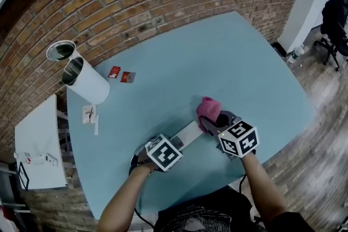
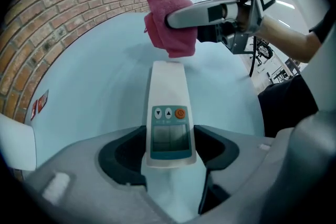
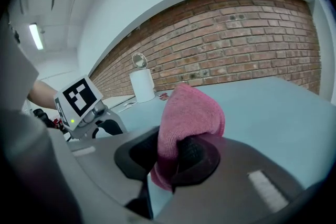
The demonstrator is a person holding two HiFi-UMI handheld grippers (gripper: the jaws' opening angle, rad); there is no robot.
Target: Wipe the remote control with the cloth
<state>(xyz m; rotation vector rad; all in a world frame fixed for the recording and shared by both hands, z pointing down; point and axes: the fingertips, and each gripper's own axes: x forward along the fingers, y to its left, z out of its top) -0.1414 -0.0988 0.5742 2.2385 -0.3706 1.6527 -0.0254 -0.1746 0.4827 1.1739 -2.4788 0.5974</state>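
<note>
While my left gripper (image 2: 169,161) clamps the remote control (image 2: 168,97) on the table (image 1: 217,62), my right gripper (image 3: 170,157) pinches the pink cloth (image 3: 191,113) near its far end.

So the right gripper (image 3: 176,157) has its dark jaws clamped on a fuzzy pink terry cloth (image 3: 191,113), which bunches up above them in a rounded lump. Over on the left there's the left gripper (image 3: 102,126), grey with a black-and-white marker cube on top and a little green light. Behind it all is a pale blue tabletop (image 3: 262,97), a white cylindrical container (image 3: 142,86) standing upright near the far edge, and a curved red brick wall (image 3: 236,44).
</note>
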